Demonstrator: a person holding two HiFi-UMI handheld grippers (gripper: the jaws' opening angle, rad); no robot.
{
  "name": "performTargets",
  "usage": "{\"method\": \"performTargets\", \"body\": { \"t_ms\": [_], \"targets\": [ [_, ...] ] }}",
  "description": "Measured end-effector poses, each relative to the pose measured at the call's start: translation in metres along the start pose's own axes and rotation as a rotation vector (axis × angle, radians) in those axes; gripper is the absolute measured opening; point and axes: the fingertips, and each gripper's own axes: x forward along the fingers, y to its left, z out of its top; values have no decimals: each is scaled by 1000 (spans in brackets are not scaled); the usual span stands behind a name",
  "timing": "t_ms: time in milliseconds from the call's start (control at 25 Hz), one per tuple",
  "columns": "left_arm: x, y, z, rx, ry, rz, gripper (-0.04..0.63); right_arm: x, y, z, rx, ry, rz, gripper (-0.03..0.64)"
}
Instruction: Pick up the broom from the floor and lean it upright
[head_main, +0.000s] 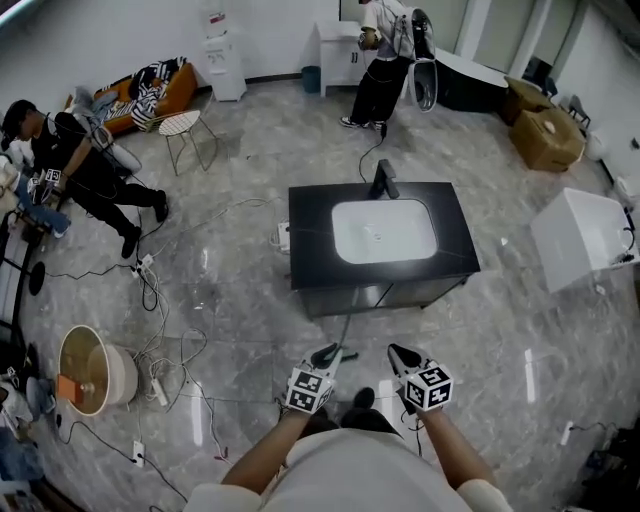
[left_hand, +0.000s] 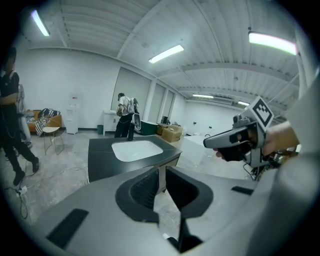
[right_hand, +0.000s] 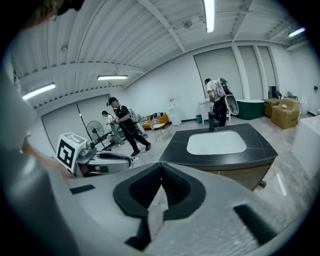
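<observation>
A thin pale pole (head_main: 344, 328) stands against the front edge of the black sink cabinet (head_main: 310, 235); it may be the broom's handle, and no broom head shows. My left gripper (head_main: 327, 357) is held up close to my body, just short of that pole. Its jaws stand a narrow gap apart with nothing between them, and the pole (left_hand: 161, 181) shows through the gap. My right gripper (head_main: 401, 356) hovers beside it to the right, fingertips together and empty. Each gripper view shows the other gripper, my right gripper (left_hand: 210, 143) and my left gripper (right_hand: 131, 161), off to the side.
The cabinet holds a white basin (head_main: 382, 230) and a dark tap (head_main: 384, 180). Cables and power strips (head_main: 158, 385) trail over the marble floor at left beside a round tub (head_main: 92, 368). People stand at the back (head_main: 385, 60) and sit at left (head_main: 85, 165). A white box (head_main: 580, 238) stands at right.
</observation>
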Motion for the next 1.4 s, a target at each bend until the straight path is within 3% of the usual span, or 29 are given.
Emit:
{"method": "performTargets", "body": {
  "t_ms": [280,640,1120,1400],
  "targets": [
    [-61,-8,8,36,-55,-37,31,-38,54,10,-27,-60,-38,0],
    [-100,-32,11,39,-50,-79,25,-77,69,8,-88,-92,-65,0],
    [-109,-64,43,14,-113,8,21,-122,54,34,-243,-141,57,0],
    [-104,-72,42,-18,-118,57,21,-135,39,45,-260,-185,85,0]
  ]
}}
